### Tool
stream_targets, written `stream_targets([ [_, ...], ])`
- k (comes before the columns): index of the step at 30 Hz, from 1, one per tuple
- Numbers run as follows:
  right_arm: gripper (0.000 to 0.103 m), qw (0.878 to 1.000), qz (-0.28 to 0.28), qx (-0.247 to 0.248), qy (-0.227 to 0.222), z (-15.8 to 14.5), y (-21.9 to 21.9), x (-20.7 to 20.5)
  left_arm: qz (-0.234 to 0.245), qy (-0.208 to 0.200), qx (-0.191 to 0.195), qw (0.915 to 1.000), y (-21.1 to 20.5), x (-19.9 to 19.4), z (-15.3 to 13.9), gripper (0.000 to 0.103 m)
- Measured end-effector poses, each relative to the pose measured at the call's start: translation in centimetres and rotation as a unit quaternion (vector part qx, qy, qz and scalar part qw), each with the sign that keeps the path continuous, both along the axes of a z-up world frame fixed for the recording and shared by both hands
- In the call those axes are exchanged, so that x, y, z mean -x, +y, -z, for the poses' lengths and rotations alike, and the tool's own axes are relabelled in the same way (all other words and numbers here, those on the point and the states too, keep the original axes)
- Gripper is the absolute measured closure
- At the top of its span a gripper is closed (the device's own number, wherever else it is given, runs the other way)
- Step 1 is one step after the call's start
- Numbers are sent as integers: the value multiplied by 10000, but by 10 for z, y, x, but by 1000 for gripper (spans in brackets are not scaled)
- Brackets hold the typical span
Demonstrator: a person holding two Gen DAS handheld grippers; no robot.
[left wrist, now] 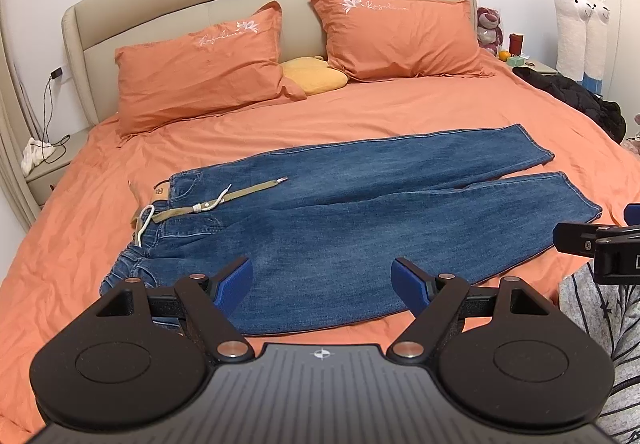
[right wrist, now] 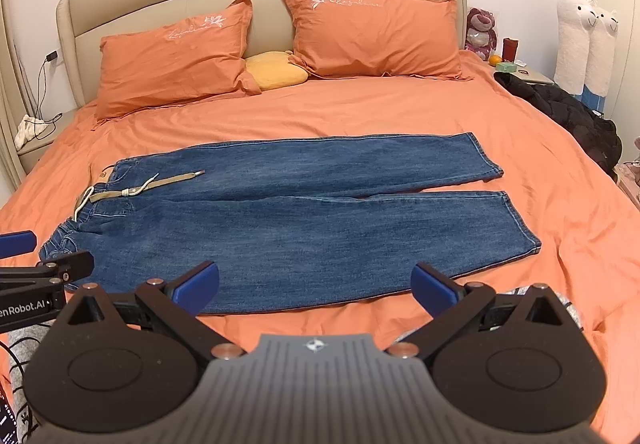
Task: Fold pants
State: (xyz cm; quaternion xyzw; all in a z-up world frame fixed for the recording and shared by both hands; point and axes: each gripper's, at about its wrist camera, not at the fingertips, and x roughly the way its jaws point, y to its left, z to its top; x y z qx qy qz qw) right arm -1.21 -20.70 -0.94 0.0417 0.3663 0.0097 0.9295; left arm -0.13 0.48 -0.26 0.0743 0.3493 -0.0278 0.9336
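Note:
Blue jeans (left wrist: 340, 219) lie flat across the orange bed, waist to the left with a khaki belt (left wrist: 224, 199) and white drawstring, both legs spread to the right. They also show in the right wrist view (right wrist: 300, 215). My left gripper (left wrist: 322, 286) is open and empty, above the near edge of the jeans towards the waist end. My right gripper (right wrist: 316, 284) is open and empty, above the near edge of the lower leg. The right gripper shows at the right edge of the left view (left wrist: 600, 240).
Two orange pillows (left wrist: 200, 63) and a yellow cushion (left wrist: 312, 75) lie by the headboard. A black jacket (right wrist: 568, 111) lies on the bed's right side. Nightstands stand on both sides. The orange sheet (right wrist: 560, 203) surrounds the jeans.

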Motion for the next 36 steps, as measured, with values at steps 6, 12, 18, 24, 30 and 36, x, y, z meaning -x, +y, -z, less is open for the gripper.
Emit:
stream_targets([
  [6, 5, 10000, -17, 8, -12, 1, 1, 1, -17, 5, -3, 10000, 1, 0, 0, 11],
  [12, 5, 10000, -26, 7, 1, 1, 3, 1, -20, 10, -6, 10000, 3, 1, 0, 11],
  [18, 5, 10000, -14, 9, -11, 1, 2, 3, -27, 7, 11, 10000, 3, 0, 1, 11],
  [24, 5, 10000, -14, 12, -18, 0, 1, 4, -35, 10, 11, 10000, 2, 1, 1, 11],
  [30, 5, 10000, -14, 12, -17, 0, 2, 5, -40, 20, 19, 10000, 4, 2, 2, 11],
  [36, 5, 10000, -27, 28, -20, -2, 1, 5, -38, 16, 21, 10000, 5, 2, 3, 11],
])
